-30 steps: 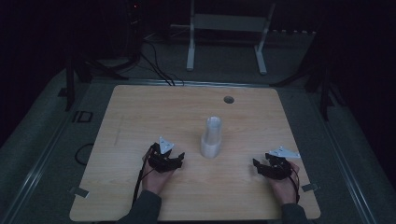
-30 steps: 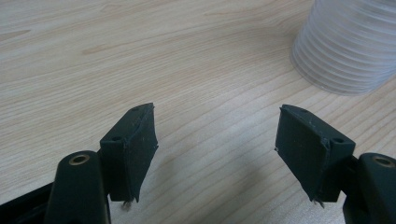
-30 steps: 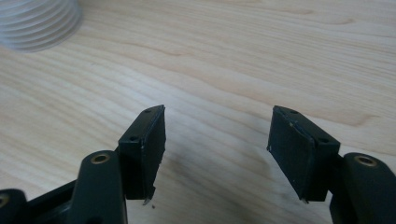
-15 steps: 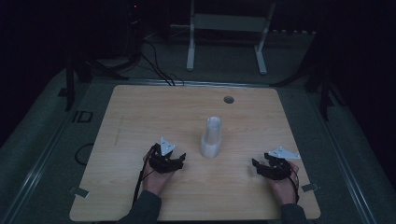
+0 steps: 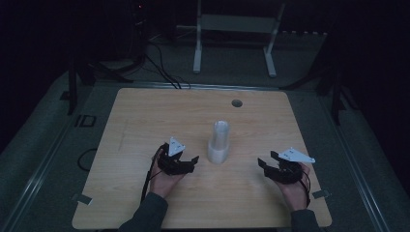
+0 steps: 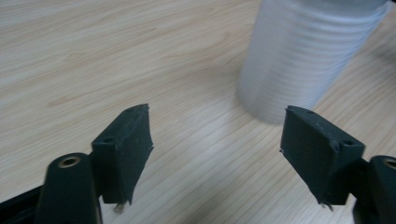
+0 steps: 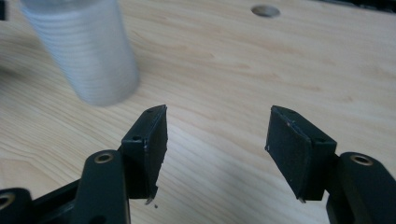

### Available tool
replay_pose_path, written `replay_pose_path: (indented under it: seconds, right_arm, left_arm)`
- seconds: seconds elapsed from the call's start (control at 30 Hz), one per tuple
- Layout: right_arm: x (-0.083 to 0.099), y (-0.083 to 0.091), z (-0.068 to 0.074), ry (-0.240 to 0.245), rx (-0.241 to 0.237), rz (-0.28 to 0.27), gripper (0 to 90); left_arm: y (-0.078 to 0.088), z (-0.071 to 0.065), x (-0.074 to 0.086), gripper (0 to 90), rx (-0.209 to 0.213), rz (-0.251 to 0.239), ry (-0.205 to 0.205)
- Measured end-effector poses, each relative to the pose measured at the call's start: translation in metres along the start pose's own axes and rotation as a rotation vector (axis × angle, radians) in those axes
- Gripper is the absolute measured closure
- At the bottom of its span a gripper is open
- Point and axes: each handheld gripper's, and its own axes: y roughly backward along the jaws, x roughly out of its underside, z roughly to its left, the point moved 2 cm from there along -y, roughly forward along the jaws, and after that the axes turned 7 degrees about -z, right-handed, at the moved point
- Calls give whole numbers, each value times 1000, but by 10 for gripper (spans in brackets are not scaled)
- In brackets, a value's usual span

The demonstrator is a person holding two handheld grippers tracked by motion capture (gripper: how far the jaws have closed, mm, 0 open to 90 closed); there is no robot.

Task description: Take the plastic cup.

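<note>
So we've got a light wooden table (image 5: 145, 121) in a really dark room, with a cable hole (image 5: 236, 103) up at 12 o'clock and a metal stand (image 5: 234, 29) on the floor behind. The stack of white cups (image 5: 219, 143) stands upright mid-table. Our left gripper (image 5: 192, 162) sits at its 8 o'clock, jaws just been opening, nothing between them. Our right gripper (image 5: 265, 161) at 4 o'clock is spread wide, empty too.

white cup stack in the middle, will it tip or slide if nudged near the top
The white cup stack stands tall on a small base, so it would probably tip. Its ribbed walls look thin, likely light. Sliding on the smooth table seems possible if pushed low.
</note>
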Motion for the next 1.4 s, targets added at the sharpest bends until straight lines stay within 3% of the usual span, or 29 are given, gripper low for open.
replay_pose_path:
  seconds: [0.33,0.73,1.4]
  right_arm:
    - [-30,-3,15,40,-56,-49,384]
    - [-61,-11,30,77,-116,-95,383]
    - [-90,-31,58,116,-202,-141,380]
  left_arm:
    - [-7,-15,-17,183,77,-23,-62]
    - [-25,-27,-26,179,128,-31,-80]
    - [-51,-43,-34,164,147,-50,-87]
